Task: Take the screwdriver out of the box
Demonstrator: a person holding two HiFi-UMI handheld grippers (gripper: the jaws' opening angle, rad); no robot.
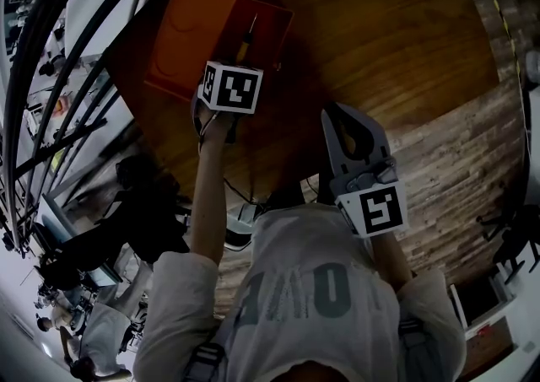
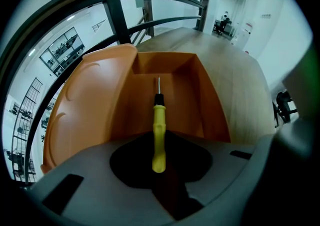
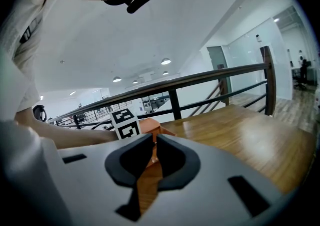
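A screwdriver with a yellow handle and thin metal shaft lies lengthwise in the open orange box, tip pointing away from me. My left gripper points steeply down into the box, and its jaws are shut on the handle's near end. In the head view its marker cube covers the jaws, with the screwdriver showing just beyond it inside the box. My right gripper hovers over the table to the right, away from the box. It is shut, with nothing between its jaws.
The box sits near the far left edge of a round wooden table. Its lid lies open to the left. A dark metal railing runs past that edge. Plank flooring lies to the right.
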